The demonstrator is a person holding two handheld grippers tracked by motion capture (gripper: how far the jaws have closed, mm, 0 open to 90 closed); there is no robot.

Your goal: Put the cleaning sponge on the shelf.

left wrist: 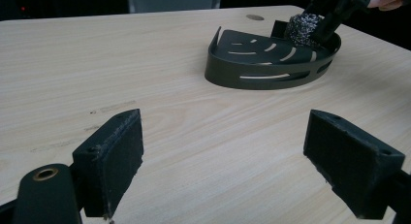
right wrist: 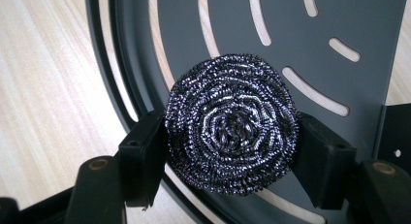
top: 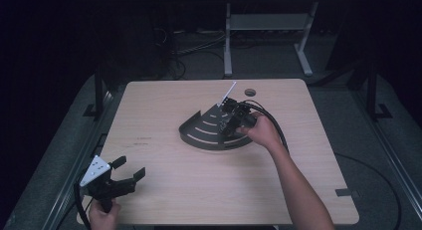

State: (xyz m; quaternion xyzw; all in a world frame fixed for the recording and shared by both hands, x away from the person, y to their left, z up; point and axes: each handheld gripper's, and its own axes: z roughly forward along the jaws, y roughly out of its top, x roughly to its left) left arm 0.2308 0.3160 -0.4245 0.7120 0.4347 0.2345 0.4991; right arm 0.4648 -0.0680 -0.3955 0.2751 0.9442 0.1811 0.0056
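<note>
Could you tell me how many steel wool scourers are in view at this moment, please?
1. The steel wool scourer sits clamped in the right gripper, over the floor of the dark slotted corner tray at the table's middle. Another could lie hidden behind the gripper or the tray's wall.

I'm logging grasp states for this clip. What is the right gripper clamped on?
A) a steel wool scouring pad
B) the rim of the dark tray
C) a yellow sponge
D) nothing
A: in the right gripper view, the right gripper has both pads pressed against a round steel wool scouring pad, held over the slotted dark tray.
</note>
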